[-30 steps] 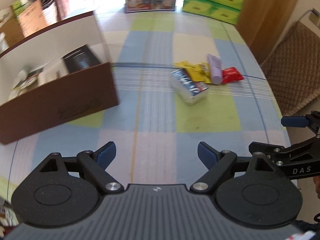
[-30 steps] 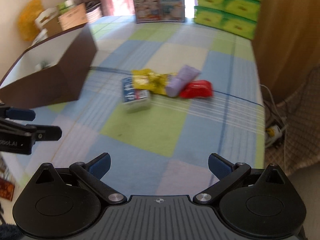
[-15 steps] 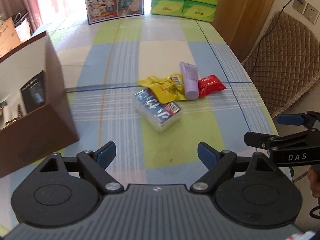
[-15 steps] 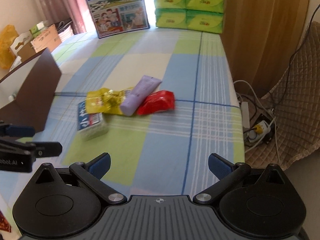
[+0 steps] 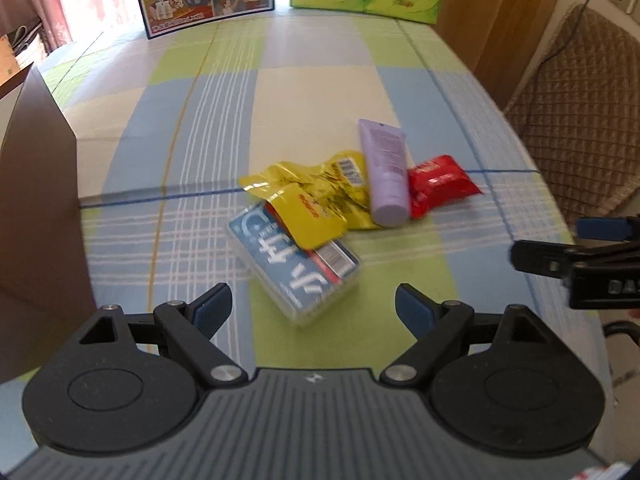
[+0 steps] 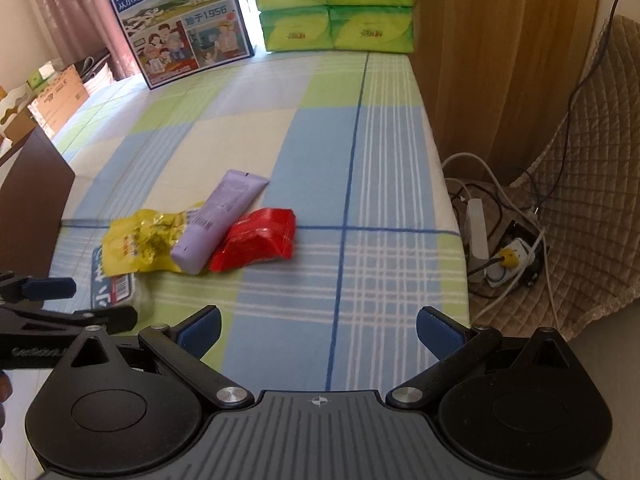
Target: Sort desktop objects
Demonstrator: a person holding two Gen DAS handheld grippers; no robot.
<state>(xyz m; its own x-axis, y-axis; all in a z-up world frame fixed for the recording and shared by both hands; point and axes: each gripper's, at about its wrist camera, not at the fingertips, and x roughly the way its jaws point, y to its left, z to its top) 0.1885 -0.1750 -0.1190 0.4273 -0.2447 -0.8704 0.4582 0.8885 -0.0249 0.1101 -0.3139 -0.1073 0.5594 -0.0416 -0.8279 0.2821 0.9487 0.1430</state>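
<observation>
Four small things lie clustered near the middle of the checked table (image 5: 312,92): a clear plastic box with a blue label (image 5: 294,268), a crumpled yellow foil packet (image 5: 316,200) lying partly over the box's far end, a lilac tube (image 5: 386,172) resting against the packet with its cap toward the camera, and a red packet (image 5: 438,186) touching the tube on its other side. In the right wrist view the same row reads box (image 6: 116,284), yellow packet (image 6: 140,242), tube (image 6: 220,220), red packet (image 6: 256,242) from left to right. The left gripper (image 5: 312,306) points steeply down at the table, its blue pads spread wide with nothing between them, the clear box just ahead of them. The right gripper (image 6: 318,330) is likewise angled down, released and empty, over bare cloth nearer than the red packet; it also shows at the right edge of the left wrist view (image 5: 580,252). A brown box (image 5: 36,216) stands at the table's left side, a milk carton (image 6: 180,20) and green tissue packs (image 6: 336,4) at the far end, and a power strip with cables (image 6: 492,240) lies on the floor to the right.
</observation>
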